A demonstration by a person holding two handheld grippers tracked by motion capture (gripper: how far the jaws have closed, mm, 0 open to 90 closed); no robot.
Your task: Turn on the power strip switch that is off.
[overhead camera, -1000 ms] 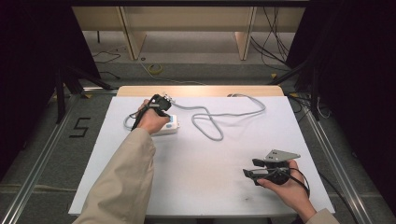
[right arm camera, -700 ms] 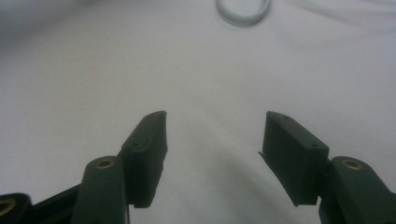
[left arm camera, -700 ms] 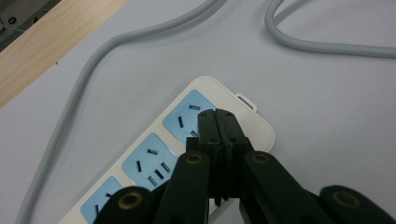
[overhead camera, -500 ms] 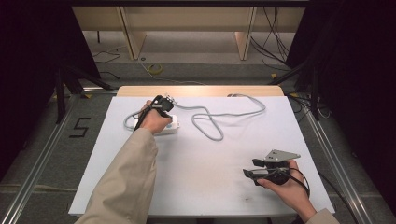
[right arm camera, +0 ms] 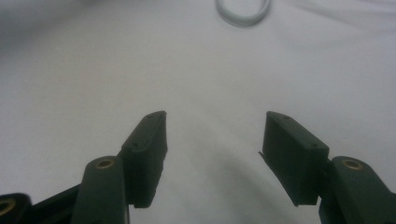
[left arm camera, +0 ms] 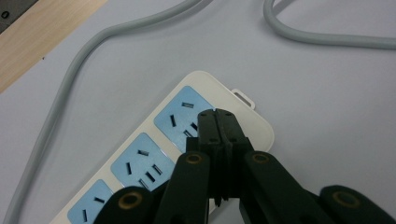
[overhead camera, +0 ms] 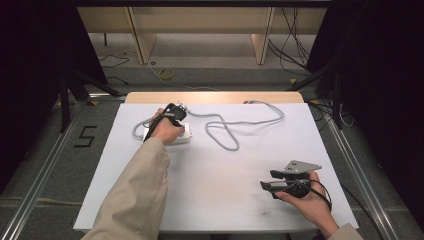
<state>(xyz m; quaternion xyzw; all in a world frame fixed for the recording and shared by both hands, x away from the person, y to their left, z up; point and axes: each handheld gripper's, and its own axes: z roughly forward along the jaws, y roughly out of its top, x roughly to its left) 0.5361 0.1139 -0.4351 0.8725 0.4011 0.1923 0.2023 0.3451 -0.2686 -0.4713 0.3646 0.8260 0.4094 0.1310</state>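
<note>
1. Your left claw [left arm camera: 218,116] is clenched, jaws pressed together with nothing between them. The tips sit on or just above the end socket [left arm camera: 182,119] of the power strip [left arm camera: 243,128]; I can't tell whether they touch.
2. The strip lies directly under that claw, at the far-left part of the table [overhead camera: 220,200]. Its switch tab [left arm camera: 243,97] is just past the tips, a bit to their right.
3. The likely step is pressing or probing at the strip's end. If the tab is the target, move the tips forward and slightly right. Right now they're over the socket slots.
4. Keep the jaws closed so they act as one blunt point. Don't let a tip slide into a slot.
5. Push straight down. The strip is light and unrestrained, so a sideways load will probably skate it across the table.
6. The grey cord [left arm camera: 70,79] loops around to the left of and beyond the claw. Stay clear of it, since a snag would drag the strip.
7. Your right claw [right arm camera: 212,144] is released, jaws wide apart and holding nothing, low over bare table well away from the strip. A cord loop [right arm camera: 243,11] lies far ahead of it.
8. If the strip shifts, bring the right claw over and pin the strip's near end before you press.
</note>
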